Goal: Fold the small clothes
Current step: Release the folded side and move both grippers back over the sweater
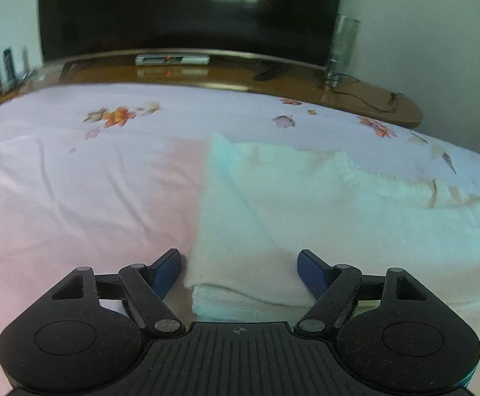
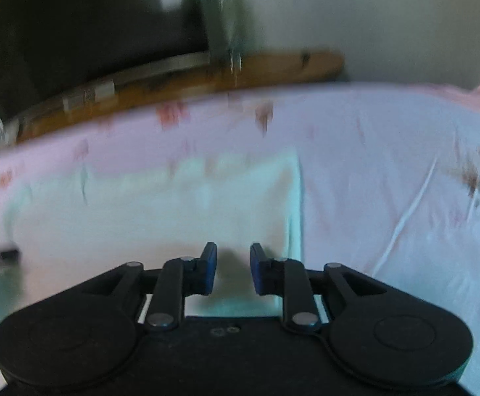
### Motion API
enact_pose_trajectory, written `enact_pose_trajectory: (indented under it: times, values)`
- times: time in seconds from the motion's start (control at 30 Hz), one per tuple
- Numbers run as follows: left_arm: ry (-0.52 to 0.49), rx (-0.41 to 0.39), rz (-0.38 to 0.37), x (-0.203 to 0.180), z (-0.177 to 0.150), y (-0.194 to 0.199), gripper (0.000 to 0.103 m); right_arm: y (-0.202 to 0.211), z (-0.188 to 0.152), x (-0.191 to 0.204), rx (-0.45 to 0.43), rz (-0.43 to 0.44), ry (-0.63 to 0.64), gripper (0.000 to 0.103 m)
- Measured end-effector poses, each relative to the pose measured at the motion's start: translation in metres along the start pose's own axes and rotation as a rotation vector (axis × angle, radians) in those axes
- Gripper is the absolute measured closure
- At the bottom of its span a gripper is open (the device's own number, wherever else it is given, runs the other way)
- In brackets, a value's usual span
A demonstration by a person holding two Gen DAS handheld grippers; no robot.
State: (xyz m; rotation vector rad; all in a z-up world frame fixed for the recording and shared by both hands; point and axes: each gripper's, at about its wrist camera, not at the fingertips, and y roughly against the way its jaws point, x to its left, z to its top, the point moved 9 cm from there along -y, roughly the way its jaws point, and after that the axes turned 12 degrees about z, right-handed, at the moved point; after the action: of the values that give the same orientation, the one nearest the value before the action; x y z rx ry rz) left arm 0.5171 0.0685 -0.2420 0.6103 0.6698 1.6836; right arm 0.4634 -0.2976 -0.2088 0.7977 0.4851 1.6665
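Observation:
A small white cloth lies folded flat on the pink flowered bedsheet, with a doubled edge at its near left corner. My left gripper hangs over that corner with its jaws wide apart and not touching the cloth. In the blurred right wrist view the same white cloth fills the middle left. My right gripper is above its near right part. Its blue pads stand a narrow gap apart, and only the cloth below shows through the gap.
Past the bed's far edge runs a wooden shelf with a large dark screen, a flat white box, a tall clear glass and loose cables. The sheet stretches rumpled to the right.

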Motion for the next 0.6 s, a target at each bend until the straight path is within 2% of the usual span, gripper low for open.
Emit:
enact_pose_trajectory:
  times: [0.1,0.13,0.17,0.23,0.33,0.43,0.6]
  values:
    - [0.02,0.022,-0.012,0.007,-0.004,0.019,0.023,0.017,0.005,0.001,-0.036,0.039,-0.05,0.076]
    - [0.012,0.033,-0.005,0.01,-0.009,0.024,0.014,0.024,0.006,0.002,-0.049,0.047,-0.057,0.07]
    - [0.005,0.042,0.005,0.013,-0.015,0.031,0.01,0.029,0.005,0.002,-0.053,0.054,-0.057,0.062]
    - [0.0,0.041,0.01,0.021,-0.029,0.045,0.009,0.032,0.001,0.005,-0.044,0.067,-0.054,0.058]
    - [-0.012,0.081,0.011,0.026,-0.052,0.061,0.009,0.039,-0.014,0.013,-0.006,0.089,-0.056,0.059]
    - [0.005,0.111,-0.019,0.029,-0.076,0.084,0.009,0.058,-0.031,0.025,-0.011,0.1,-0.059,0.059]
    - [-0.034,0.121,-0.063,0.029,-0.123,0.121,0.009,0.091,-0.081,0.033,0.045,0.086,-0.111,0.058]
